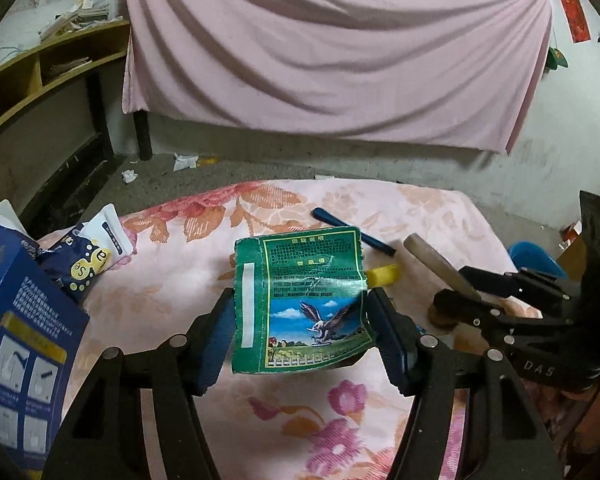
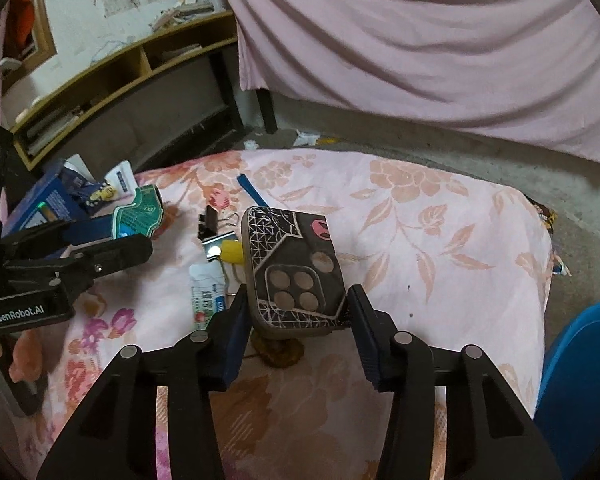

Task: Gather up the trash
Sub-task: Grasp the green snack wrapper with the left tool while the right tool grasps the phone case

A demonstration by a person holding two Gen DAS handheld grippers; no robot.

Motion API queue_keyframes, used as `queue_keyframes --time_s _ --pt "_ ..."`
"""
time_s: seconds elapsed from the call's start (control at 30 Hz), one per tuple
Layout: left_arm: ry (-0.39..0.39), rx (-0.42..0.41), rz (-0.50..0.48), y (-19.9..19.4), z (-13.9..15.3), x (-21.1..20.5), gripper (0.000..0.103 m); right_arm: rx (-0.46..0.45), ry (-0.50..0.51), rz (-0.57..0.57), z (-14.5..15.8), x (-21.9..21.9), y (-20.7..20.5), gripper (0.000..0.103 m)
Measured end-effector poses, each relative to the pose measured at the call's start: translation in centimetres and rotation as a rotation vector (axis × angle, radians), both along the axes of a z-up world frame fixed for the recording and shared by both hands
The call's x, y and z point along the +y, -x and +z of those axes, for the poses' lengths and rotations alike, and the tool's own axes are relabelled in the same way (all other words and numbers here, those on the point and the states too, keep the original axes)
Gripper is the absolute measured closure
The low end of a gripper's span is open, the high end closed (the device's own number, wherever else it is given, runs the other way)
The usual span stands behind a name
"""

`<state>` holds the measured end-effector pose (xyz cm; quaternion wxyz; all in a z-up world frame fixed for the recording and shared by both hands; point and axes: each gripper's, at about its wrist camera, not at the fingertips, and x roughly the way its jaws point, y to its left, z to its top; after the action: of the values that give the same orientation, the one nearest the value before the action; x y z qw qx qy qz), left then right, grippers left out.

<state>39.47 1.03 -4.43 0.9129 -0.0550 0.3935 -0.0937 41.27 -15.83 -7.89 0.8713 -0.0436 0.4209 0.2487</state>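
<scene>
In the left wrist view a crumpled green packet point(image 1: 304, 300) with an eagle picture hangs above the floral cloth point(image 1: 188, 280). My left gripper point(image 1: 300, 316) is shut on it, one pad on each side edge. The right wrist view shows the same packet point(image 2: 140, 206) in the left gripper point(image 2: 150, 226) at the left. A black patterned phone case point(image 2: 296, 268) with round camera cut-outs sits tilted between the pads of my right gripper point(image 2: 298, 308), which is shut on its near end. From the left wrist view the case's tan edge point(image 1: 440, 266) rises out of the right gripper point(image 1: 460, 300).
A blue box point(image 1: 20, 320), a dark snack bag point(image 1: 76, 268) and a white tube point(image 1: 112, 228) lie at the table's left. A blue stick point(image 2: 254, 192), binder clip point(image 2: 208, 220), yellow piece point(image 2: 232, 252) and white sachet point(image 2: 206, 296) lie mid-table. A blue tub point(image 2: 580, 392) stands at right.
</scene>
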Motion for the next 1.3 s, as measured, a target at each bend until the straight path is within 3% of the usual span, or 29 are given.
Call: queue_keyframes --time_s 0.17,0.27,0.5,0.83,1.1,1.3 --pt "0.026 -0.043 0.014 1.0 1.1 -0.7 0.044 -0.033 -0.026 -0.005 0.7 -0.5 1.2 0.058" --pt "0.046 -0.112 0.023 1.9 2.4 -1.3 0.044 -0.104 -0.073 -0.011 1.7 -1.7 2.2 0.058" --pt "0.061 -0.300 -0.016 3.7 7.0 -4.4 0.044 -0.349 -0.194 -0.106 4.8 -5.9 5.9 0.058" --pt "0.051 -0.470 -0.161 6.2 12.0 -12.0 0.044 -0.634 -0.219 -0.264 8.0 -11.7 11.0 0.058" --pt "0.049 -0.516 -0.277 6.7 13.2 -18.6 0.044 -0.714 -0.233 -0.410 9.2 -17.2 13.8 0.057" --pt "0.061 -0.471 -0.353 6.2 12.7 -23.3 0.044 -0.703 -0.214 -0.504 9.0 -21.2 15.5 0.058"
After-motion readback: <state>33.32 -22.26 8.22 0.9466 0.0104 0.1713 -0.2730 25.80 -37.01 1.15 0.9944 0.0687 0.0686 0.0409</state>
